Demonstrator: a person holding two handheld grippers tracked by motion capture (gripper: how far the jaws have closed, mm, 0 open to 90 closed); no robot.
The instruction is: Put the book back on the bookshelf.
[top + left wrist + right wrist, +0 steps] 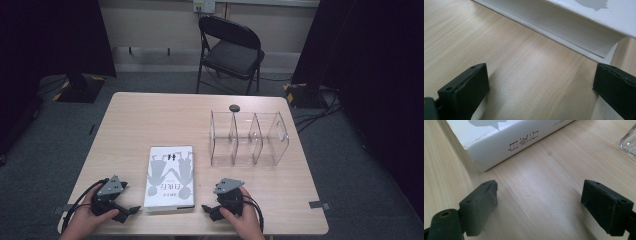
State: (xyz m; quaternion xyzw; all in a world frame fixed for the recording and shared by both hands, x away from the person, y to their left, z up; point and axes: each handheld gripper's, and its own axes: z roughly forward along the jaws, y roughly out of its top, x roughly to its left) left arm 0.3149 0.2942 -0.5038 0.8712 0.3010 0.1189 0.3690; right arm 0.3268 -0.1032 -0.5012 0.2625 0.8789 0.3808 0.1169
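The left gripper [131, 212] sits at the lower left of the high view, low over the table [150, 120], its jaws spread wide with nothing between them and pointed toward the right of the frame. The person's left hand [89, 216] comes in from the bottom edge and wraps the gripper from behind, a black cable looping out to its left. In the left gripper view the two black jaws stand far apart at the bottom corners, bare wood between them, and the page edge of the book [564, 22] runs across the upper part of the frame, just beyond the jaw tips.

The book [170, 177] lies flat in the lower middle of the high view, white cover up, between the two grippers.

The right gripper [210, 212] rests at the lower right of the book, jaws open and empty, aimed leftward at it. The right hand [245, 217] holds it from the bottom edge. In the right gripper view the book's spine corner [506, 147] fills the upper left, near the left jaw but apart from it.

A clear divided organizer [248, 138] stands in the right middle of the high view, well apart from both grippers.
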